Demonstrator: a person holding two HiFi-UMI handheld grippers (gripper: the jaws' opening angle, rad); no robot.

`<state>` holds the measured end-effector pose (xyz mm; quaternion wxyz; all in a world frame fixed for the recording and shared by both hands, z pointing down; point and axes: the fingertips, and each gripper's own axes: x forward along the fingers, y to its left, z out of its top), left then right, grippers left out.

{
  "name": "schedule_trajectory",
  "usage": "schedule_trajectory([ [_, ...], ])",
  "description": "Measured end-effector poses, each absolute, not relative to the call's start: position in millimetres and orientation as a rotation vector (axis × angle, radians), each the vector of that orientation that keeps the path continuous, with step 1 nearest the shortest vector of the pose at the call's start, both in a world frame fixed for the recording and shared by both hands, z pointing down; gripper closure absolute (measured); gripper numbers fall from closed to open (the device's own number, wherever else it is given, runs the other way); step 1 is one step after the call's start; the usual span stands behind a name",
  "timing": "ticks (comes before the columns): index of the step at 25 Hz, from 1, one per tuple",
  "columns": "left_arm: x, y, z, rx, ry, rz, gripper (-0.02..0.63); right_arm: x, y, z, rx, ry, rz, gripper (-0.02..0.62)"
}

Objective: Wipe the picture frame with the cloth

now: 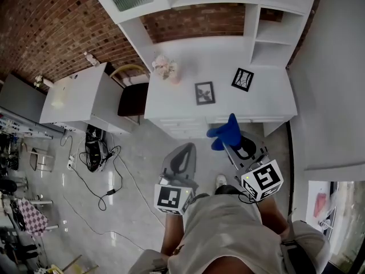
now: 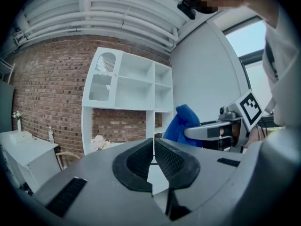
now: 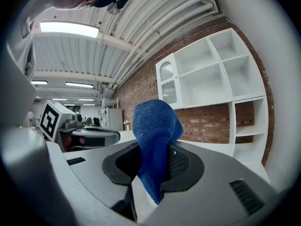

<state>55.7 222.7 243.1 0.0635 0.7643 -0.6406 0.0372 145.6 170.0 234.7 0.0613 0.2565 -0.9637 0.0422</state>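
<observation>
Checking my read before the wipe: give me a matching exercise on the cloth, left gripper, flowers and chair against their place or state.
1 cloth
2 left gripper
3 flowers
4 chair

a jaws together, nothing held
b on the floor beside the desk
c clamped in the right gripper
d on the desk top

Pairs: 1-c, 2-a, 3-d, 4-b

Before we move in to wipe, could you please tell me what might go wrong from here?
The cloth is only pinched by a fold in the right tool, so it may slip under rubbing. The near picture frame sits free on the desk; pushing could topple or slide it. The flowers beside it might get knocked.
</observation>
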Motion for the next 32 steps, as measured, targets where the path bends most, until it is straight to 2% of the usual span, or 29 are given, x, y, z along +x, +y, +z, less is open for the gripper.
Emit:
schedule_trajectory([
  [19,49.6,175.2,258.8,2.301,-1.95,0.162,0.597,136.2,122.1,253.3,0.77,-2.944,0.179,0.488],
  [32,2.0,110.1,268.2,2.323,-1.912,0.132,0.597,94.4,63.9,262.6,0.831,-2.878,0.194,0.488],
])
